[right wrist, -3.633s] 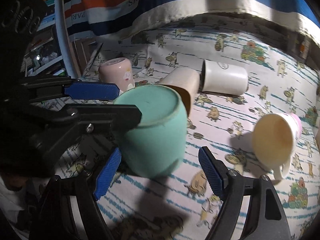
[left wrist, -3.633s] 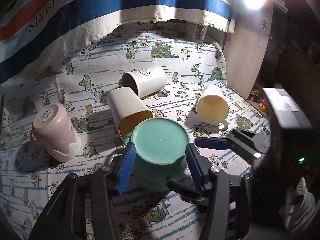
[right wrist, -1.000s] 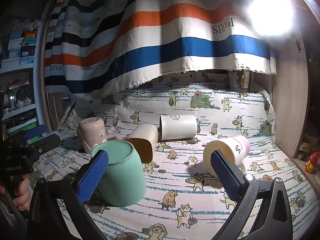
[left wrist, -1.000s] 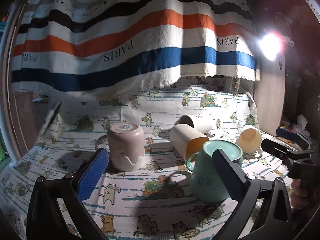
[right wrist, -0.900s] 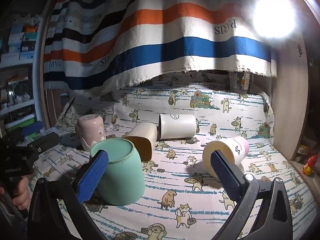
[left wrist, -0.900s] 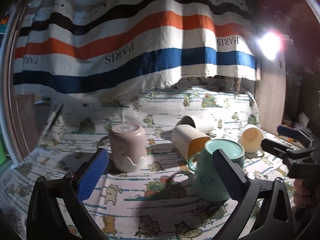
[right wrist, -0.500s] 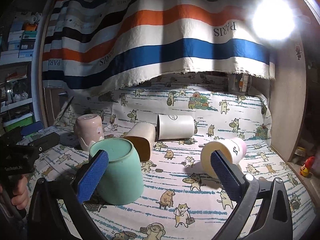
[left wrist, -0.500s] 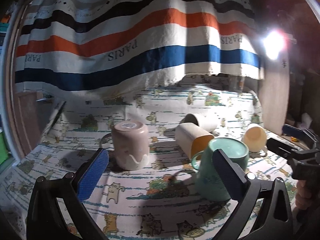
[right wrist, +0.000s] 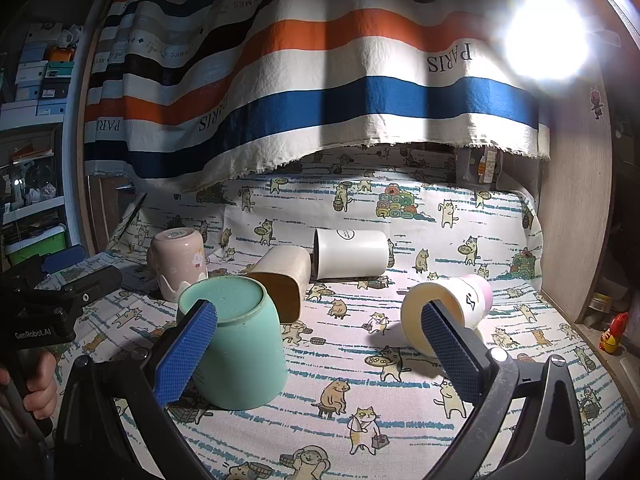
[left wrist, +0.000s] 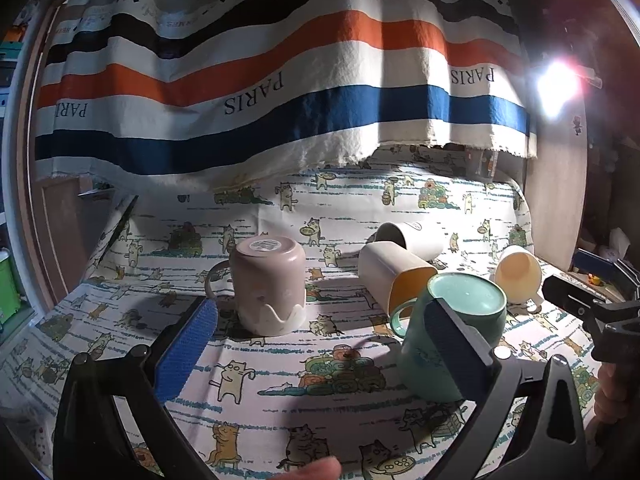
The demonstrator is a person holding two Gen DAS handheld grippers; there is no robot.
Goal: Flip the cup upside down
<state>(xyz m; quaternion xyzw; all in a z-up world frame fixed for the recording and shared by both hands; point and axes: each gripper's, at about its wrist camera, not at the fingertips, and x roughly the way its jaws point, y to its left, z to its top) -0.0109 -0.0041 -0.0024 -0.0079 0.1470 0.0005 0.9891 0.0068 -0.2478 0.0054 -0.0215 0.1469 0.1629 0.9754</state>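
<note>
A teal mug (left wrist: 448, 332) stands upside down on the cat-print cloth; it also shows in the right wrist view (right wrist: 236, 344). A pink mug (left wrist: 270, 284) stands upside down to its left, and shows in the right wrist view (right wrist: 178, 260) too. A beige cup (right wrist: 280, 280), a white cup (right wrist: 352, 254) and a cream-and-pink mug (right wrist: 444, 312) lie on their sides. My left gripper (left wrist: 324, 344) is open and empty, held back from the cups. My right gripper (right wrist: 320, 348) is open and empty, also held back.
A striped "PARIS" cloth (right wrist: 320, 80) hangs behind the table. A wooden panel (right wrist: 572, 200) closes the right side. A bright lamp (right wrist: 544, 36) glares at upper right. Shelves with boxes (right wrist: 36, 72) stand at far left. The cat-print cloth (right wrist: 360, 400) covers the table.
Both grippers have let go of the teal mug and drawn back and up from it. The mug stays upside down on the cloth.
</note>
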